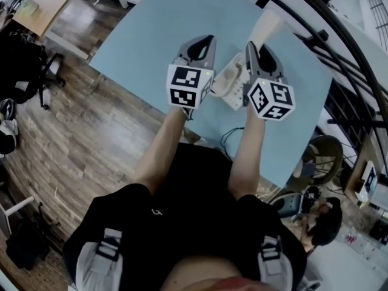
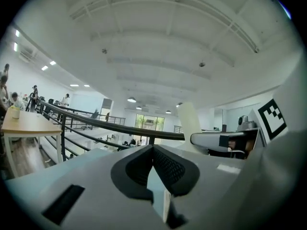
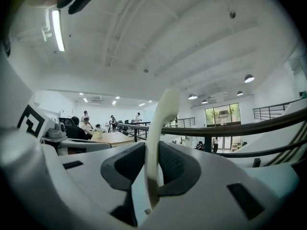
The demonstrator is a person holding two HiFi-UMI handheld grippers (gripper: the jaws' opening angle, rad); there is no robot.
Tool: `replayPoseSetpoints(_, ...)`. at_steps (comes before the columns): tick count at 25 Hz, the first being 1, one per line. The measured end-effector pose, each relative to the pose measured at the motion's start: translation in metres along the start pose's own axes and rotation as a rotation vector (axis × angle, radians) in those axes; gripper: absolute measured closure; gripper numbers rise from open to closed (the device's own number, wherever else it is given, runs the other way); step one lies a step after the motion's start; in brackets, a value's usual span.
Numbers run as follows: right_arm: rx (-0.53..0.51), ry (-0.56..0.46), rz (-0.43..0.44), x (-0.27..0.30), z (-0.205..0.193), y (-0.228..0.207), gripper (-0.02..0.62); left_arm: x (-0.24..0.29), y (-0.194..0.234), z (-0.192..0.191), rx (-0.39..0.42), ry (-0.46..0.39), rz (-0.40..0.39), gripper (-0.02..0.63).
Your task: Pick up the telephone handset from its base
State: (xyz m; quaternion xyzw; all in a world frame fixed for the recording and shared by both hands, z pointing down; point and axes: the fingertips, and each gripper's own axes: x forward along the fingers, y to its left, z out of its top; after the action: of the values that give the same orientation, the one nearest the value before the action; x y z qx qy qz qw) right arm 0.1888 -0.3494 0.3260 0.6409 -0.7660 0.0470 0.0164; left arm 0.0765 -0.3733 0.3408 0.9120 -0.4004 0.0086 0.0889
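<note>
The cream telephone handset stands upright between my right gripper's pads, which are shut on its lower part. From the head view the handset sticks out beyond the right gripper, held high above the light blue table. Below, between the two grippers, the white phone base rests on the table. My left gripper is raised beside the right one, jaws shut with nothing in them. The handset also shows in the left gripper view.
A dark cable runs off the table's near edge. A black curved railing borders the table on the right. Wooden floor lies to the left, with a wooden desk at top left. A person sits at lower right.
</note>
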Motion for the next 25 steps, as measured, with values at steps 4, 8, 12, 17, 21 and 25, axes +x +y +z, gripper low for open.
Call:
replayPoseSetpoints(4, -0.029, -0.045, -0.030, -0.007, 0.016, -0.004, 0.518, -0.001, -0.007, 0.022, 0.108, -0.040, -0.001, 0.606)
replayPoseSetpoints(8, -0.095, -0.027, -0.088, -0.013, 0.021, -0.010, 0.517, 0.000, -0.013, 0.033, 0.112, -0.065, -0.022, 0.606)
replayPoseSetpoints(12, -0.094, -0.035, -0.096, -0.017, 0.022, -0.011, 0.517, 0.000, -0.017, 0.034, 0.110, -0.068, -0.039, 0.606)
replayPoseSetpoints(17, -0.095, -0.027, -0.104, -0.020, 0.020, -0.011, 0.517, -0.002, -0.016, 0.029, 0.104, -0.058, -0.046, 0.606)
replayPoseSetpoints(21, -0.094, -0.022, -0.103, -0.020, 0.017, -0.011, 0.515, -0.003, -0.011, 0.026, 0.087, -0.053, -0.037, 0.606)
replayPoseSetpoints(25, -0.091, -0.020, -0.105, -0.019, 0.015, -0.009, 0.515, -0.003, -0.008, 0.023, 0.085, -0.048, -0.037, 0.606)
